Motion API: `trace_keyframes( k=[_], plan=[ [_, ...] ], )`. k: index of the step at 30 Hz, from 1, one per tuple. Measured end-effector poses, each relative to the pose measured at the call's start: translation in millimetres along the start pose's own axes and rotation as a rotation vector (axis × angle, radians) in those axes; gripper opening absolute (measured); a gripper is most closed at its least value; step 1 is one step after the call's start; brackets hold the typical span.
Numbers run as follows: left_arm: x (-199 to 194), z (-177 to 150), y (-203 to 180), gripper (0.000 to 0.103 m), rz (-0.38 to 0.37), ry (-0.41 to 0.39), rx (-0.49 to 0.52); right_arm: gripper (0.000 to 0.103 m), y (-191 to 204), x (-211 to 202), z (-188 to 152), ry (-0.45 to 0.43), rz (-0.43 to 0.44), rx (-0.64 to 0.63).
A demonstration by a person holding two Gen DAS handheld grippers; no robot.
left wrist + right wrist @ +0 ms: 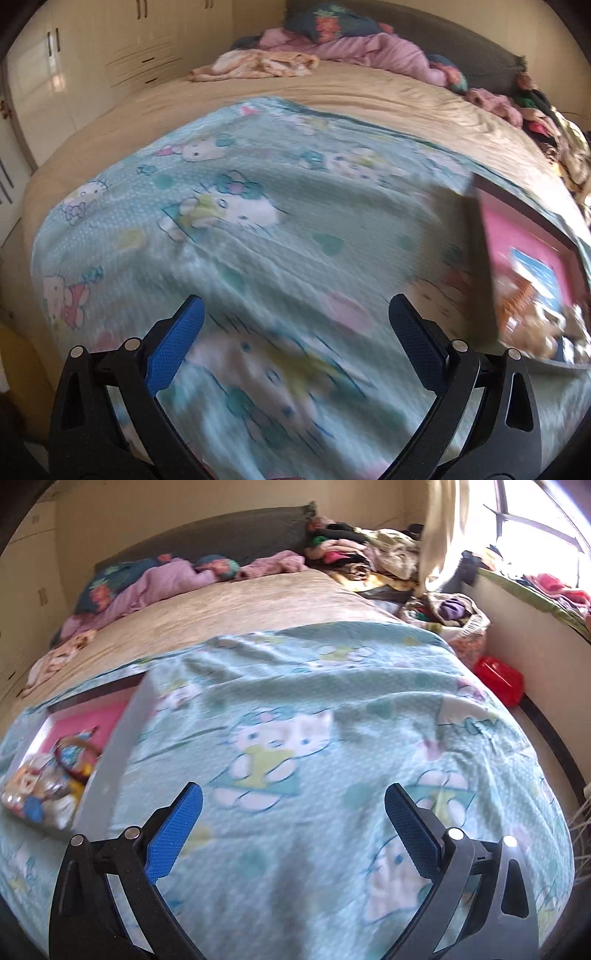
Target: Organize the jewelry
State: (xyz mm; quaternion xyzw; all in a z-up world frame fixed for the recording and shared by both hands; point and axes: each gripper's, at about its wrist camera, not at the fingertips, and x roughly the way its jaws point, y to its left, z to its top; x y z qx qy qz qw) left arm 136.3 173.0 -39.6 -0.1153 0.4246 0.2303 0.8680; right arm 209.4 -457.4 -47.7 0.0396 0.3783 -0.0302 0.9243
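Observation:
A shallow box [484, 236] with a pink lining lies on a teal cartoon-print blanket [258, 229] on the bed, at the right edge of the left wrist view. It holds a blurred heap of jewelry [532, 310]. In the right wrist view the same box [110, 746] is at the left, with bangles and beads [55, 779] inside. My left gripper [295, 314] is open and empty above the blanket, left of the box. My right gripper [293, 801] is open and empty above the blanket [332, 709], right of the box.
Crumpled pink bedding [354, 51] and pillows lie at the head of the bed. Cupboards [74, 62] stand to the left. A pile of clothes [369, 554], a red container [498, 679] on the floor and a low wall [535, 646] are to the right.

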Motion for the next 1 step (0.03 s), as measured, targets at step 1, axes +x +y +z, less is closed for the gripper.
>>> trace_keyframes(
  k=[1],
  plan=[
    [18.6,12.3,9.1,0.093,0.033,0.018,-0.014,0.098,-14.5,13.5,8.0,0.011,-0.04,0.024]
  ],
)
